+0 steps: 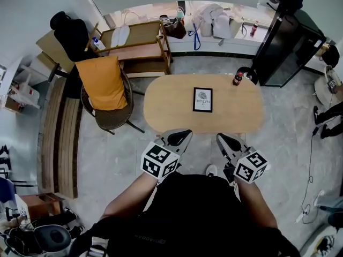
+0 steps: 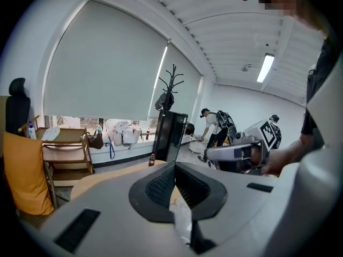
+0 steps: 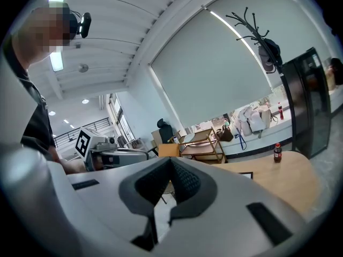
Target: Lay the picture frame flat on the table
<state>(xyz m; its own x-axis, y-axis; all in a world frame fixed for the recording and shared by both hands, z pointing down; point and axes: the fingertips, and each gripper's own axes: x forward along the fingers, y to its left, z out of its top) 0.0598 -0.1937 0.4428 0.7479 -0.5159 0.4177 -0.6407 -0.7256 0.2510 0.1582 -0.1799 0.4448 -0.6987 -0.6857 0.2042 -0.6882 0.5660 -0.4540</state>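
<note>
Person's left gripper (image 1: 180,137) and right gripper (image 1: 227,140) hover short of oval table's (image 1: 161,108) near edge, jaws pressed together, empty. Picture frame (image 1: 202,99) appears flat, face up, mid-table; likely needs no grip.

The left gripper (image 2: 174,167) faces the table (image 2: 107,178), jaws together, empty; bottle (image 2: 151,160) beyond; right gripper (image 2: 214,155) alongside.

I'm seeing smooth matt grey plastic on my left gripper (image 2: 173,166), ribbed black rubbery-looking pads (image 2: 159,186), and the table (image 1: 171,101) is showing pale matt wood.
</note>
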